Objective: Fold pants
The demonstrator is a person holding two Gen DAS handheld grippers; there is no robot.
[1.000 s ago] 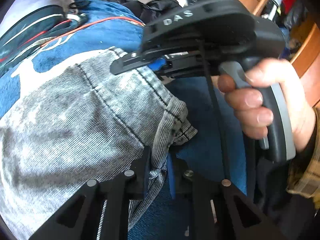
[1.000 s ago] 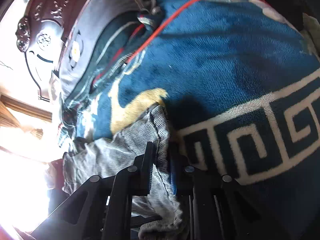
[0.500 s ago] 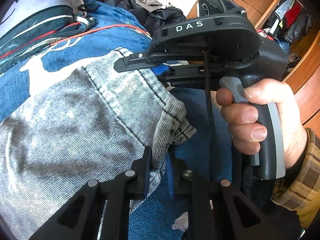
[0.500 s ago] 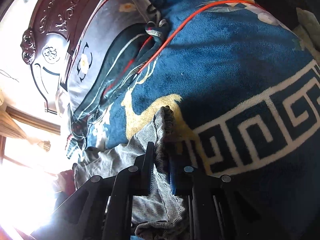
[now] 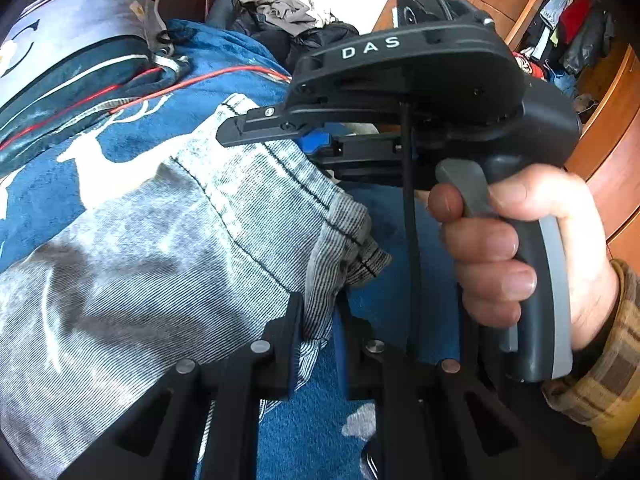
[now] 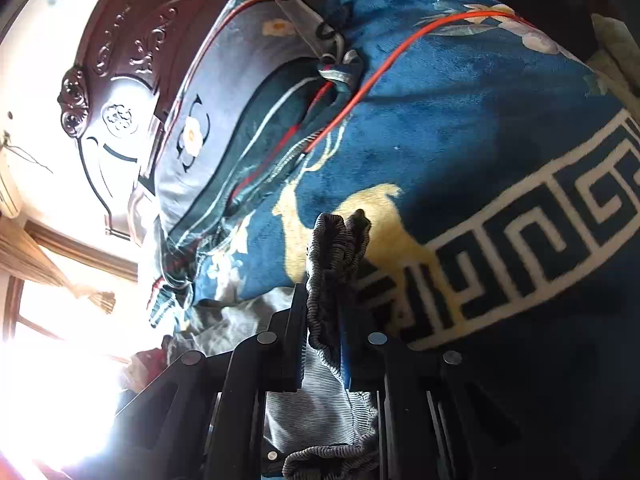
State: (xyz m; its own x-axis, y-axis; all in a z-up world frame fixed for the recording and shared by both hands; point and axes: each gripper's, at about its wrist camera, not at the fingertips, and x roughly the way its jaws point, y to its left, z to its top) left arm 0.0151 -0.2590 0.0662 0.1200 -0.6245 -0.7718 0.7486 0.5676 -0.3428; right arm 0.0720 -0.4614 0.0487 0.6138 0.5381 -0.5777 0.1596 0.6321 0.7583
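The faded grey denim pants (image 5: 168, 240) are coarse ribbed cloth with dark stitched seams, pinched in the matt black plastic left gripper (image 5: 316, 344), whose links carry dull metal rivets. Under them spreads a plush blue fleece blanket (image 6: 460, 120), soft and fuzzy. Ahead of the left gripper, the right gripper (image 5: 264, 132) is smooth black plastic. Beyond it stand glossy orange-brown wooden cabinets (image 5: 616, 160).

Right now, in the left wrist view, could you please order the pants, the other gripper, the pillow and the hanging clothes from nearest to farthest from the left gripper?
1. Pants: clamped in the left gripper.
2. Right gripper: just ahead, gripping the same hem.
3. Pillow: top left, on the blanket.
4. Hanging clothes: top right, across the room.
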